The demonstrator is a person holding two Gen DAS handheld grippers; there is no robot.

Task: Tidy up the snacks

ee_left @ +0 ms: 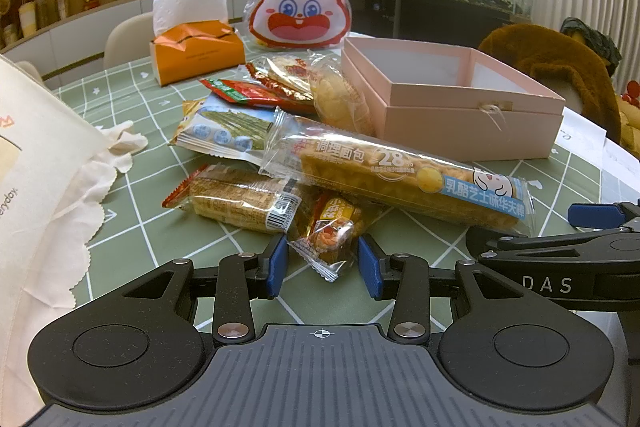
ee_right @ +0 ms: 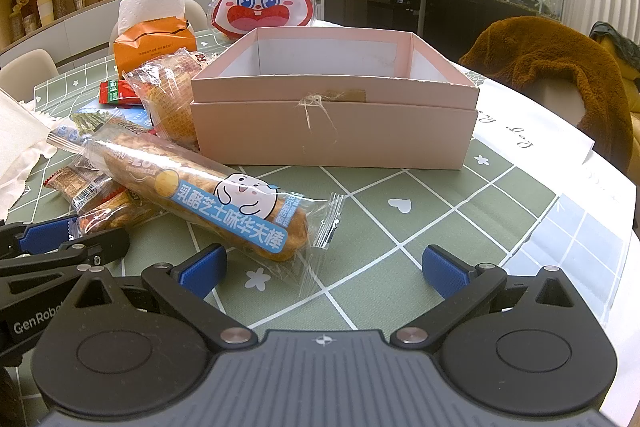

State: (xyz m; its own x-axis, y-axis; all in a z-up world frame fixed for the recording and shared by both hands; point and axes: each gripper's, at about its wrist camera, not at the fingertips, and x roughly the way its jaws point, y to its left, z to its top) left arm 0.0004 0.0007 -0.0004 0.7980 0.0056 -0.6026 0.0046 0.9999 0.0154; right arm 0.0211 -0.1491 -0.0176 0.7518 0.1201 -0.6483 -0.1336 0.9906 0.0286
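A: Surface?
B: Round table (ee_right: pixel 460 211), sage-green cloth with a white grid and small hearts and stars, clear film over it. Shelves with figurines along the back wall, fish tank to the right, brown fleece throw (ee_right: pixel 560 67) over a chair.

A: Snacks?
B: Loose heap left of the pink box (ee_right: pixel 332 131), which is open-topped matte card, white inside, with a twine knot on the front. Long waffle bar (ee_left: pixel 400 175) lies on top of the heap: clear crinkly wrapper, blue label. Long axis runs diagonal, far end into the pile, near end toward the right gripper (ee_right: pixel 324 267).

A: Claws?
B: Right gripper is wide open, holding nothing; the bar's near end sits just ahead of its left finger. Left gripper (ee_left: pixel 322 265) is part open, blue ribbed pads either side of a small orange packet (ee_left: pixel 330 239). Contact: can't tell.

A: Other stuff?
B: Orange tissue box (ee_left: pixel 196 55) and a rabbit-face bag (ee_left: pixel 298 3) stand behind the heap. White cloth bag (ee_left: pixel 36 195) at left.
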